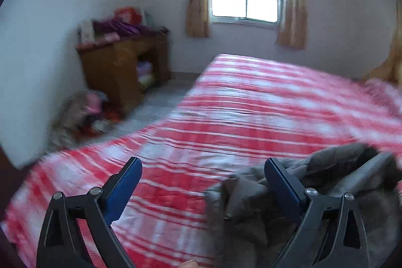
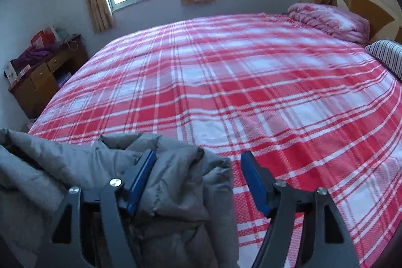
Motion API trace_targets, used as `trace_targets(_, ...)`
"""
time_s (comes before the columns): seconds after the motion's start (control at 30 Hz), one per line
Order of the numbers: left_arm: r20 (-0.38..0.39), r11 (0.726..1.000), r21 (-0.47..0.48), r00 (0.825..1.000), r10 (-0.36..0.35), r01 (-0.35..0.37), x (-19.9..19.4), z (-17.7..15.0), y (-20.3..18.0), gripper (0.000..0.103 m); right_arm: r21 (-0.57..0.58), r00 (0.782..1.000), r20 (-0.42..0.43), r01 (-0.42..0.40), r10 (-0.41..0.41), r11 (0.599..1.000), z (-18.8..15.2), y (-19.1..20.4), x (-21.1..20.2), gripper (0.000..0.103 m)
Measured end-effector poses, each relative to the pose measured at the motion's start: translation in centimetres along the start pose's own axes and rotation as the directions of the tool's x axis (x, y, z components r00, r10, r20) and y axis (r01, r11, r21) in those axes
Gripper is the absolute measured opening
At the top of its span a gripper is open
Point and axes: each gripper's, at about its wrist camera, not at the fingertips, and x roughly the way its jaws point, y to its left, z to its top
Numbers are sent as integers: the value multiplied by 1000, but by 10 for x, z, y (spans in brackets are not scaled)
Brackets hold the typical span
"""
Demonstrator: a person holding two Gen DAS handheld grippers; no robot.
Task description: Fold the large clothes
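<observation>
Jacket: your grey padded jacket [image 2: 173,182] lies bunched at lower left of the right view, on the plaid bed [image 2: 226,82].
Right gripper [image 2: 198,180]: wide, jacket between jaws, ungripped.
Left gripper [image 1: 203,182]: wide, empty; jacket lower right.

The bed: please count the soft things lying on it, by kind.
Grey padded jacket: 1
Pink folded quilt: 1
Striped pillow: 1
Total: 3, all on the red plaid sheet.
</observation>
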Motion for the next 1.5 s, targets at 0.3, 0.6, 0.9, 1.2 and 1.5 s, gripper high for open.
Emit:
trace_targets(0.3,181,986,91,976,123,-142,-43,5,-75,98,-68,985,168,42,-30,997,26,52,-82,92)
trace_targets(0.6,-13,943,306,989,145,-134,60,-22,-157,98,-254,995,89,-17,41,967,4,126,-19,92)
trace_targets(0.9,-118,965,229,980,158,-128,112,-54,-150,102,-188,999,1,43,-44,981,-26,82,29,87)
trace_targets(1.2,-213,990,136,974,73,-45,130,-60,-142,102,-133,998,-49,38,-45,990,-26,73,43,87)
trace_targets(1.5,-254,993,109,965,59,-32,137,-61,-139,102,-153,991,-111,64,-81,986,-29,77,57,90)
